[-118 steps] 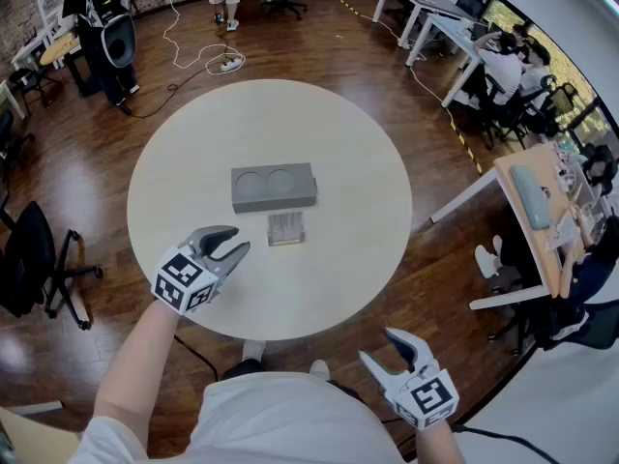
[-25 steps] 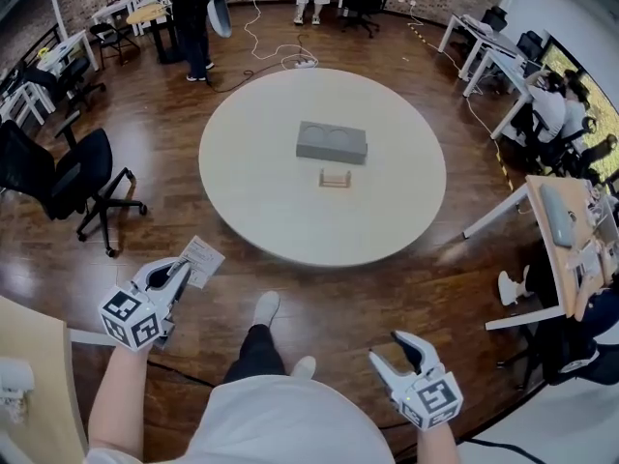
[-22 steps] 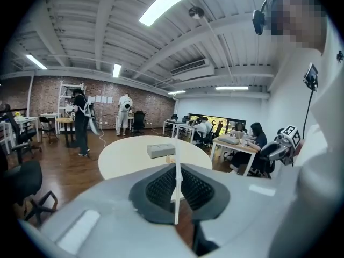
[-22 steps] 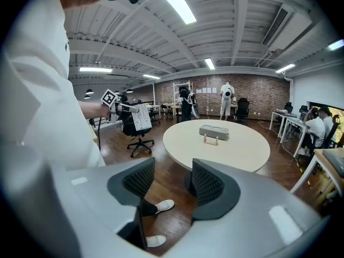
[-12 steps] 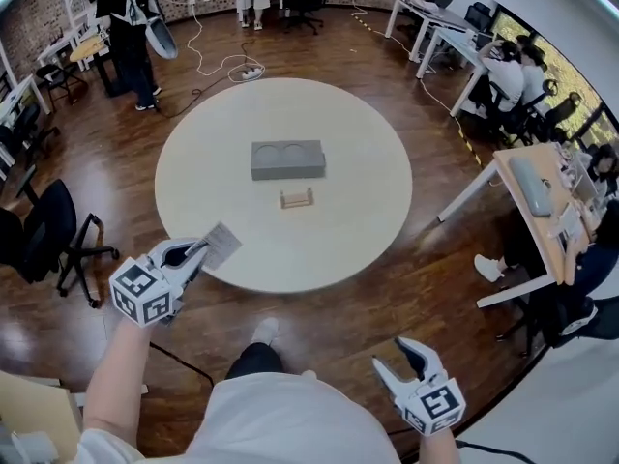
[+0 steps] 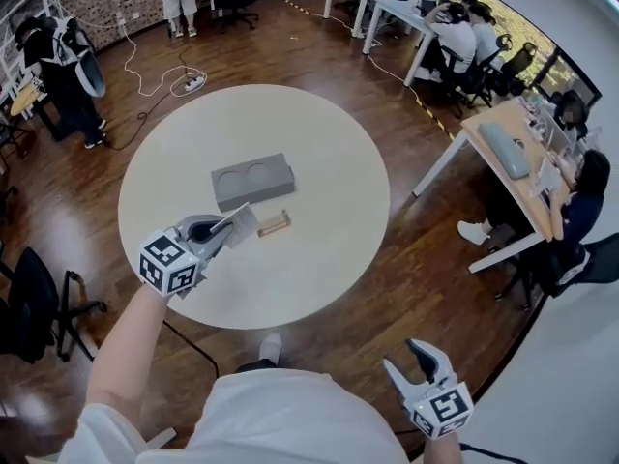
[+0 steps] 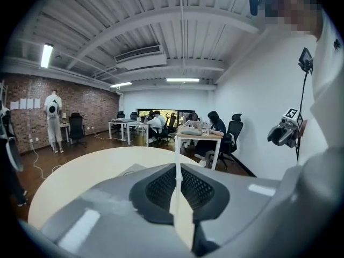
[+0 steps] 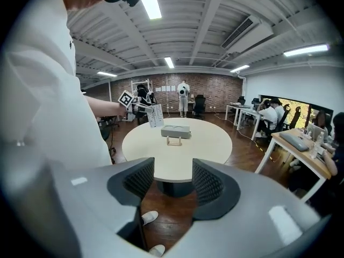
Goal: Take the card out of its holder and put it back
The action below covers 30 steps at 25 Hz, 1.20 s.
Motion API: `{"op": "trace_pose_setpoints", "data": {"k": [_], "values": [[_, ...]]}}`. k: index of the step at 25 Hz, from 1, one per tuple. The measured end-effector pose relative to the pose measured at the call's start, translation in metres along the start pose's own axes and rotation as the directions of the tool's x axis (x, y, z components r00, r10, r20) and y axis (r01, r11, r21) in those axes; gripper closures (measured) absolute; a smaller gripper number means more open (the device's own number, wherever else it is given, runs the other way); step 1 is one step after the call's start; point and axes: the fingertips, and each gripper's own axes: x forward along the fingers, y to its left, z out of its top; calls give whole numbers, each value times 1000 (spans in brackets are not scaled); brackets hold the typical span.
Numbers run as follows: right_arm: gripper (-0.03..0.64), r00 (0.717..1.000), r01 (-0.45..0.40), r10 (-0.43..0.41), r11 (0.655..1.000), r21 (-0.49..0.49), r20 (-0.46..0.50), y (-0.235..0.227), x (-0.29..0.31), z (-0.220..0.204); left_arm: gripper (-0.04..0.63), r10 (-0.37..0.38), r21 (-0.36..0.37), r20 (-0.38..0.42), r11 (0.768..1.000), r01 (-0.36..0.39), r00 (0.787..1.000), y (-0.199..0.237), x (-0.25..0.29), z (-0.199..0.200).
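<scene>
A white card (image 6: pixel 240 223) is pinched in my left gripper (image 6: pixel 219 229), which is shut on it and held over the round table (image 6: pixel 319 259), just left of the small wooden card holder (image 6: pixel 274 223). The holder stands empty in front of a grey block (image 6: pixel 252 182). In the left gripper view the card (image 7: pixel 176 198) shows edge-on between the pads. My right gripper (image 6: pixel 404 356) hangs off the table at the lower right, open and empty. Its own view shows the card (image 8: pixel 155 115), the holder (image 8: pixel 173 141) and open jaws around my right gripper (image 8: pixel 167 184).
Office chairs (image 6: pixel 39 298) stand left of the table over a wooden floor. Desks with seated people (image 6: pixel 464 37) fill the upper right. A person (image 6: pixel 68 66) stands at the upper left, and cables (image 6: pixel 184 80) lie on the floor behind the table.
My left gripper has carried the card from beside the table's near edge to over the tabletop, close to the holder. The right gripper stays low at the right, still open.
</scene>
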Motion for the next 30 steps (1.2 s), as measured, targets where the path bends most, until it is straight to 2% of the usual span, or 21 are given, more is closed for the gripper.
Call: {"op": "trace_pose_setpoints", "data": {"k": [6,13,20,25,30], "values": [[391,991,131,-129,988,83,-34,13,-1,0,580,-130,29,-35,991,131,991,24,64,-4],[391,971,229,-218,964,137,-96,24,-8,-7,580,-199,24,-76,979,201,977,40,112,-25],[391,963,255,-237,955,153,-128,30,-3,-6,580,-213,-2,-105,977,214,971,50,132,-41],[391,963,252,-232,956,151,-136,30,6,-6,580,-224,-17,-97,975,223,970,54,139,-45],[391,962,255,-235,955,153,-138,32,10,-4,580,-234,-10,-104,972,234,967,55,143,-45]]}}
